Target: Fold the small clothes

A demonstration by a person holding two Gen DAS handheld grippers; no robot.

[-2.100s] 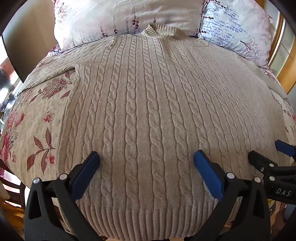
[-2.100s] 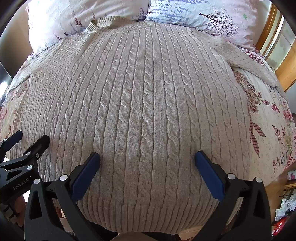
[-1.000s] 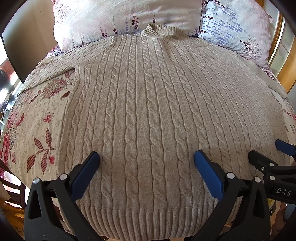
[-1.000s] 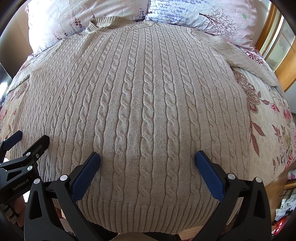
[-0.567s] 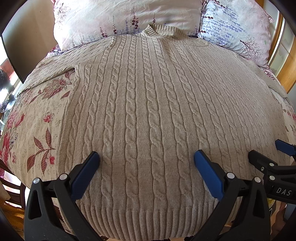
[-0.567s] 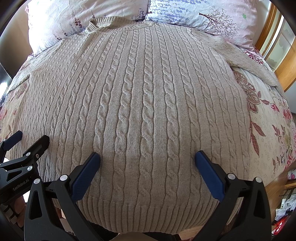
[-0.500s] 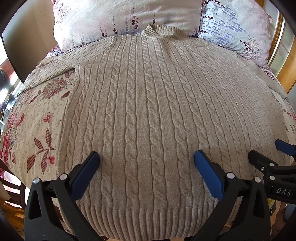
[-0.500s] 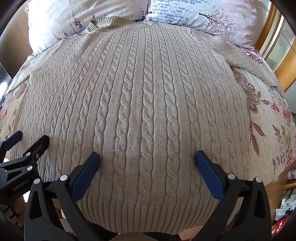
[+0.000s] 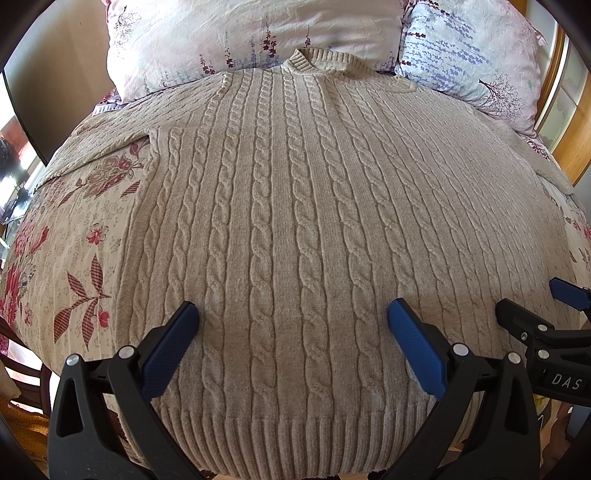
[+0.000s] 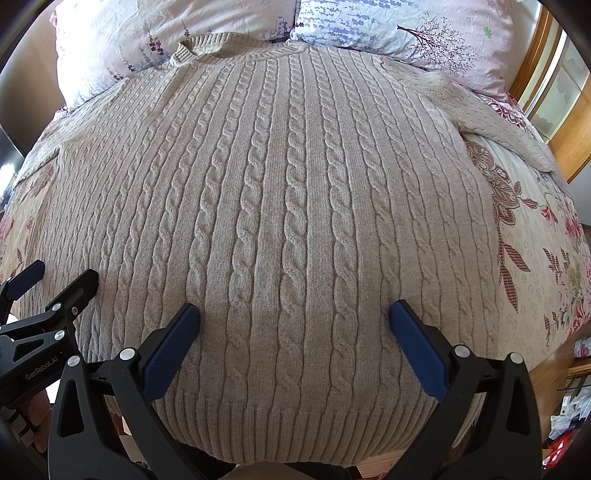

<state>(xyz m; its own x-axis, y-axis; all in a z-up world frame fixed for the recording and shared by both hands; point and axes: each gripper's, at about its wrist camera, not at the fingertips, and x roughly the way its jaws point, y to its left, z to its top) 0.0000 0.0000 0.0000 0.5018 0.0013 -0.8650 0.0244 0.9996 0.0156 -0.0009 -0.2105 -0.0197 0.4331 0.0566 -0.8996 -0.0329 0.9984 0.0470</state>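
meanwhile both tools, left tool [image 9: 291, 317] and right tool [image 10: 293, 317], gape empty over the sweater [image 9: 314, 221] between pillows [image 9: 240, 33].

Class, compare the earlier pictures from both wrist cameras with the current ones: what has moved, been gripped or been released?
Nothing visibly changed. The sweater lies spread flat on the bed, and both the left tongs and right tongs are open above its hem.

I count one cable-knit sweater [image 9: 295, 221] spread flat, two floral pillows (one pinkish [image 9: 240, 37] at twelve o'clock, one lavender-printed [image 9: 472, 62] at one o'clock), one flowered bedspread [image 9: 74, 240], and my two grippers, left gripper [image 9: 291, 317] and right gripper [image 10: 293, 317], four blue-padded fingers in all.
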